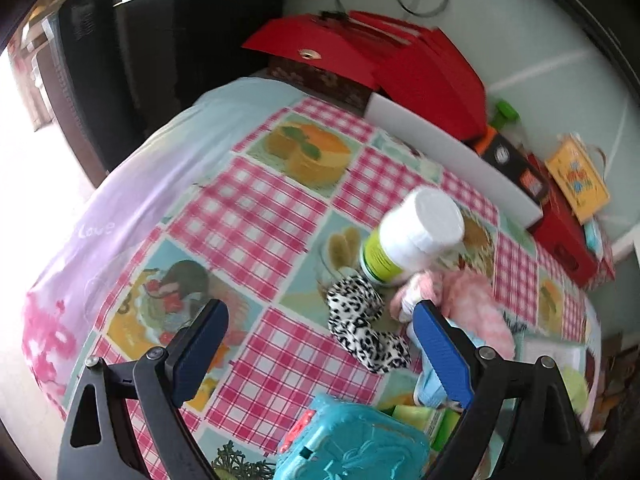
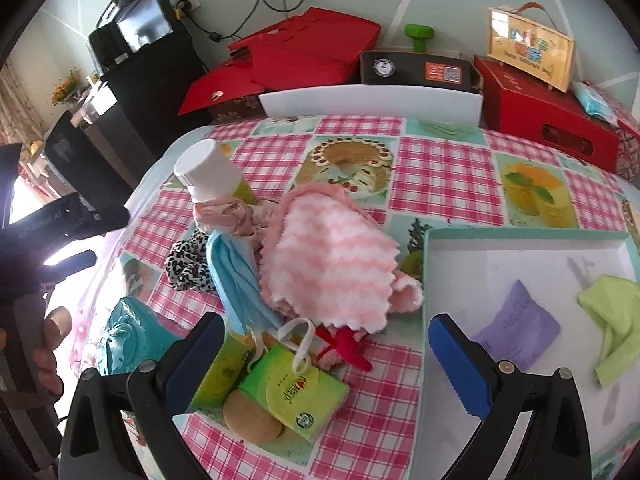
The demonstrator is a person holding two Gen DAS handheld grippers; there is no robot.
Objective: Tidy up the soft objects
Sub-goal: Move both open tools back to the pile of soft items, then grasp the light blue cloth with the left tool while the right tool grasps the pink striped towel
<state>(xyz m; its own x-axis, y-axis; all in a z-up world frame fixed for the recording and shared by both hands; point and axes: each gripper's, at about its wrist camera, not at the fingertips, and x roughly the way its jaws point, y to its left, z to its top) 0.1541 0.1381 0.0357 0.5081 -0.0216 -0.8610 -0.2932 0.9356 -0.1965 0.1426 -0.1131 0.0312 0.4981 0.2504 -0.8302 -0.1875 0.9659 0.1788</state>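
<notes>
A pink-and-white striped cloth (image 2: 332, 256) lies heaped mid-table, with a blue cloth (image 2: 236, 280) and a leopard-print scrunchie (image 2: 188, 264) to its left. In the left wrist view the leopard-print scrunchie (image 1: 364, 324) lies just ahead of my open left gripper (image 1: 320, 320), beside the pink cloth (image 1: 476, 304). My right gripper (image 2: 326, 336) is open over green tissue packs (image 2: 292, 388) and a small red-and-pink item (image 2: 344, 348). The shallow white tray (image 2: 480, 248) at right holds a lime-green cloth (image 2: 616, 320) and a purple cloth (image 2: 520, 328).
A white-capped green bottle (image 1: 416, 232) leans over the pile. A teal plastic toy (image 1: 352, 444) sits at the near edge. Red boxes (image 2: 548, 116), a black box (image 2: 416, 68) and a white board (image 2: 372, 102) line the back. A hand (image 2: 48, 344) holds the left gripper's handle.
</notes>
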